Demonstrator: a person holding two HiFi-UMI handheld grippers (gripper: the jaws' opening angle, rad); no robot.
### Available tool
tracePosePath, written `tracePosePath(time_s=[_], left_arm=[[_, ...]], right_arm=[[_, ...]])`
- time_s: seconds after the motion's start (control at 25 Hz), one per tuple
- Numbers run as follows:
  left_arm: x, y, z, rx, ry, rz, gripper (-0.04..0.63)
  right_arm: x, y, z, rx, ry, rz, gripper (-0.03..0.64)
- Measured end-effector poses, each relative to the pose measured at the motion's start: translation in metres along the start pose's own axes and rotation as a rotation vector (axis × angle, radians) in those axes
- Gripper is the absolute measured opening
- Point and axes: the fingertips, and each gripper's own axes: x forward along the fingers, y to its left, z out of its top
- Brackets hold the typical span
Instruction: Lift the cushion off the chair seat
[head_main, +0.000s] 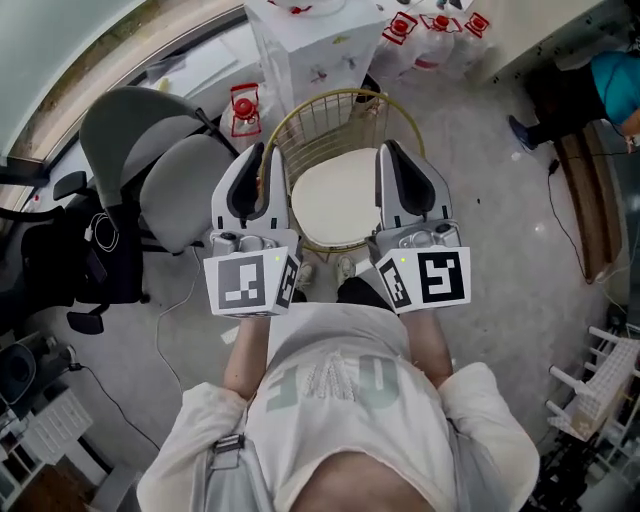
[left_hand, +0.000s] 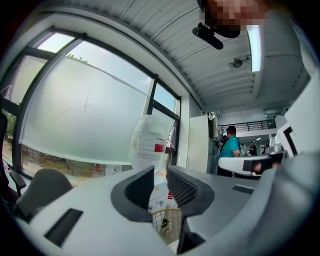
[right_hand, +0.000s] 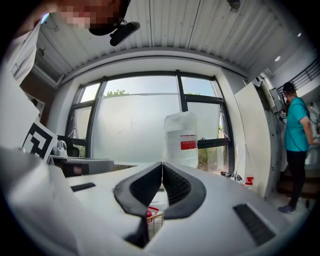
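**Over the chair seat: cushion not yet taken, both grippers empty**

To the left of the left jaws stands a grey office chair (head_main: 170, 170), which has no part in the task. The left gripper (head_main: 260, 152) is held level and points forward, away from the person's body, with its marker cube close to the person's shirt. Its jaws stand a little apart, with only a narrow gap, and nothing is between them. Through the gap one sees only far things of the room.

Below and ahead of both pairs of jaws, and between them in the head view, is the gold wire chair (head_main: 330, 93). The round cream cushion (head_main: 335, 195) lies flat on its seat, inside the wire back, and neither gripper touches it. So, as I judge it, nothing of the lifting is done: the grippers only hang above the chair. What is left is to go down to the cushion's edge, to open the jaws wide enough, to close them on the edge, and to raise the cushion free of the seat.

The right gripper (head_main: 390, 150) is beside the left one, at about the same height. It is also level and points the same way. Its jaws are pressed together tip to tip and hold nothing. In my opinion both pairs must open more before they can take the cushion.
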Motion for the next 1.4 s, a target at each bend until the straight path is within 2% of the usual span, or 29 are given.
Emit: tracePosePath(time_s=[0.08, 0.24, 0.4, 0.44, 0.52, 0.64, 0.84, 1.0, 1.08, 1.24, 1.4], left_arm=[[0.004, 0.006, -0.02, -0.051, 0.034, -0.004, 0.129], [0.009, 0.017, -0.074, -0.144, 0.149, 0.002, 0.214], [0.008, 0.026, -0.153, -0.337, 0.296, 0.055, 0.247], [0.006, 0.028, -0.174, -0.361, 0.329, 0.078, 0.249], [0.001, 0.032, -0.21, -0.353, 0.387, 0.124, 0.25], [0.0, 0.041, -0.254, -0.347, 0.431, 0.177, 0.25], [0.011, 0.055, -0.332, -0.375, 0.489, 0.23, 0.25], [0.006, 0.06, -0.394, -0.405, 0.525, 0.305, 0.25], [0.003, 0.061, -0.426, -0.431, 0.561, 0.324, 0.25], [0.005, 0.055, -0.486, -0.528, 0.684, 0.325, 0.264], [-0.003, 0.064, -0.529, -0.596, 0.732, 0.38, 0.27]], right_arm=[[0.003, 0.0, -0.01, -0.007, 0.028, 0.016, 0.018], [0.007, -0.002, -0.027, -0.017, 0.081, 0.05, 0.018], [0.009, 0.001, -0.037, -0.053, 0.121, 0.096, 0.018], [0.009, 0.002, -0.041, -0.059, 0.132, 0.108, 0.018], [0.012, 0.005, -0.052, -0.068, 0.163, 0.136, 0.018], [0.019, 0.015, -0.085, -0.073, 0.223, 0.205, 0.018], [0.036, 0.033, -0.165, -0.044, 0.28, 0.299, 0.018], [0.044, 0.04, -0.237, -0.015, 0.327, 0.348, 0.018], [0.043, 0.042, -0.266, 0.0, 0.342, 0.354, 0.018], [0.038, 0.05, -0.305, 0.012, 0.379, 0.395, 0.018], [0.024, 0.076, -0.332, 0.002, 0.406, 0.464, 0.018]])
